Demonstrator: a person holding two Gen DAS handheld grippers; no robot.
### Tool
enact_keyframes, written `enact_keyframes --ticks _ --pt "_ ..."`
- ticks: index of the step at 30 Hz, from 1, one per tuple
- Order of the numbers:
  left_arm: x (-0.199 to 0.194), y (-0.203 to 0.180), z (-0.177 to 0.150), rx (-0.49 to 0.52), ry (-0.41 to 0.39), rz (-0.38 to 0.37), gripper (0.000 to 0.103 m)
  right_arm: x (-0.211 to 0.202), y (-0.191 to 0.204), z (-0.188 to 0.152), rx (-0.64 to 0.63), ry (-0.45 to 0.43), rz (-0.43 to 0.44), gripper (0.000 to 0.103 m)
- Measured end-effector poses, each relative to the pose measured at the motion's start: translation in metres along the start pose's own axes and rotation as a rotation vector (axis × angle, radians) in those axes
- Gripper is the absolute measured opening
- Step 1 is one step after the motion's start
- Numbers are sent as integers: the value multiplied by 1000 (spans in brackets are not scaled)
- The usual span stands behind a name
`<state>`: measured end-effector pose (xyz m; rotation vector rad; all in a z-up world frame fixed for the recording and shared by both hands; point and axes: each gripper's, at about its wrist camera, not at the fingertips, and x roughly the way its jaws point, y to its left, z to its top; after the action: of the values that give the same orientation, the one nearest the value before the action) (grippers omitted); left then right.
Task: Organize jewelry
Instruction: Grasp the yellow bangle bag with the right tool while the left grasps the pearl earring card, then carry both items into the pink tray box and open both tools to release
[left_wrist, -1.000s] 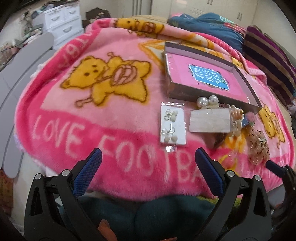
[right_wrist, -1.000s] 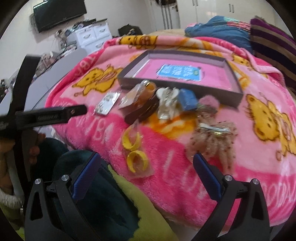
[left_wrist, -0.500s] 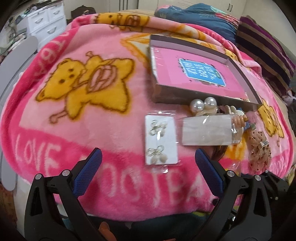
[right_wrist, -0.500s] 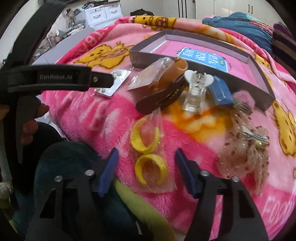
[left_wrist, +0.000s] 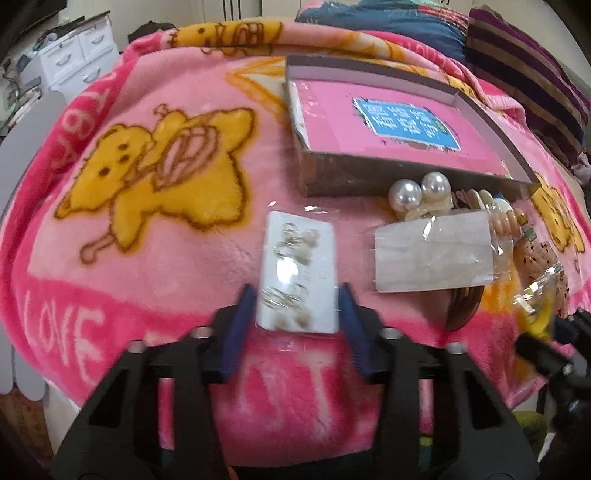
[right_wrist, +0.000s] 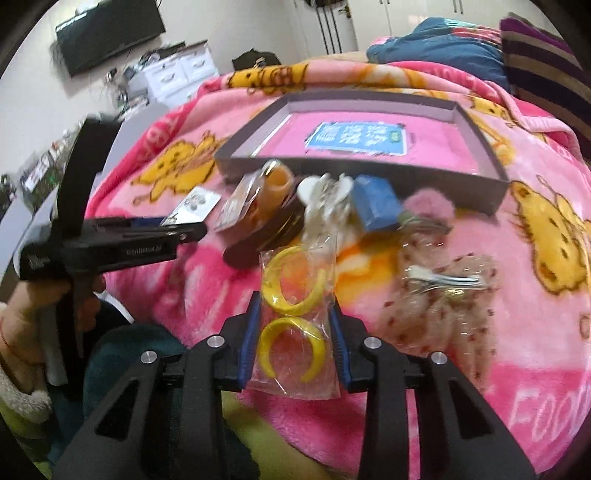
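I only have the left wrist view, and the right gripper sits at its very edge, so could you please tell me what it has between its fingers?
Observer: The right gripper has a clear bag of two yellow hoop earrings between its pads; the jaws have just been closing and press its edges.
Operator: Thank you. What sits behind that bag?
Observer: A white claw clip, with a blue box touching its right side.
Operator: And right of the box?
Observer: A pink pompom, just in front of the tray's wall.

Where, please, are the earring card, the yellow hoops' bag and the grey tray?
earring card (left_wrist: 299, 273), left wrist view, card's middle.
yellow hoops' bag (right_wrist: 295, 321), right wrist view, between hoops.
grey tray (right_wrist: 354, 171), right wrist view, near wall.
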<state>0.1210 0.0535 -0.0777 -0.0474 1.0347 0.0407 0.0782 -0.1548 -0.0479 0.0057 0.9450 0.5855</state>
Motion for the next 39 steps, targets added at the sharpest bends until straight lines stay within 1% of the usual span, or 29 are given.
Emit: enact_keyframes --ticks 3,9,14,17,23,30,36,39 --pt "-5 8 0 -34 -7 -31 30 -9 -8 3 30 -13 11 33" --pt "-26 13 0 -49 -63 -41 29 -29 -20 6 71 -46 32 33" --pt "-47 12 6 -56 -110 -65 30 -49 -34 11 106 -89 26 33" --pt "-54 10 16 -65 -128 -90 30 -58 -47 17 129 -116 11 33" --pt "-56 4 41 -78 -157 -100 30 -72 -74 37 170 -171 -21 33" --pt "-56 -5 68 -81 -188 -99 30 -74 -98 57 191 -203 -66 33" --pt "-51 -12 93 -93 -206 -112 30 -70 -116 81 214 -224 -73 33" --pt "-45 -15 106 -109 -202 -119 30 -68 -120 91 212 -230 -82 33"
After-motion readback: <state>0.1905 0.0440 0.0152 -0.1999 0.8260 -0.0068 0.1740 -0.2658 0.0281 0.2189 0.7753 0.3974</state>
